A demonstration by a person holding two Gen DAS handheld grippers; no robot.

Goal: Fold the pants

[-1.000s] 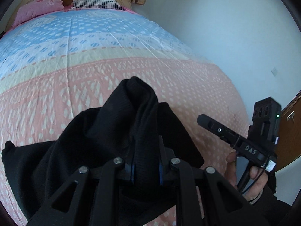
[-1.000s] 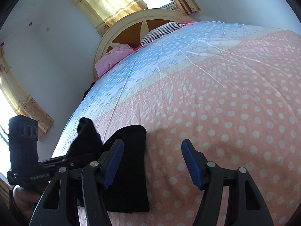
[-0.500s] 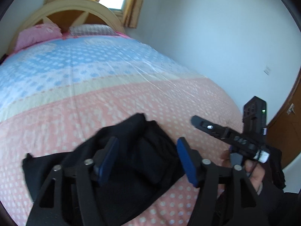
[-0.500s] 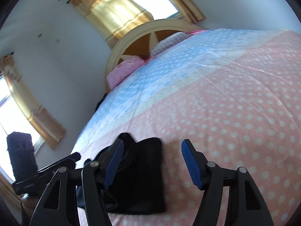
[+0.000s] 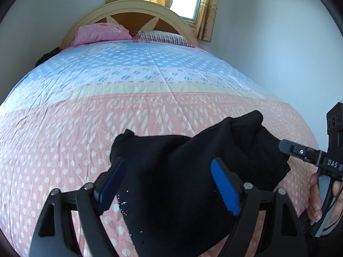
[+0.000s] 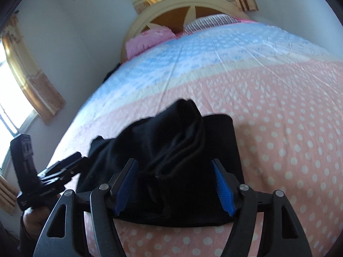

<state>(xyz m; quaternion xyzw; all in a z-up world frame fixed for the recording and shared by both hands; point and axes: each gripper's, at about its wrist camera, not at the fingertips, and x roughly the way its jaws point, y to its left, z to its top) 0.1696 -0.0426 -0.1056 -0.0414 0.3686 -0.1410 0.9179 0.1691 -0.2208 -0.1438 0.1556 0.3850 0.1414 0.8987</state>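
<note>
While the black pants [image 5: 193, 171] lie bunched in a rumpled heap on the pink dotted part of the bed [image 5: 64, 139], both claws stand wide open and hold nothing. The left claw [image 5: 169, 184] hangs above the heap, its blue pads [image 5: 225, 190] spread to either side of the fabric; contact cannot be determined. The right claw [image 6: 175, 184] likewise straddles the pants [image 6: 171, 150], with a folded ridge of cloth rising between its pads [image 6: 223, 190]. In the right wrist view, the heap rests near the bed's [image 6: 289, 128] left edge. A pink pillow [image 5: 100, 32] and a striped pillow [image 5: 165, 37] sit against the headboard [image 5: 133, 10].
</note>
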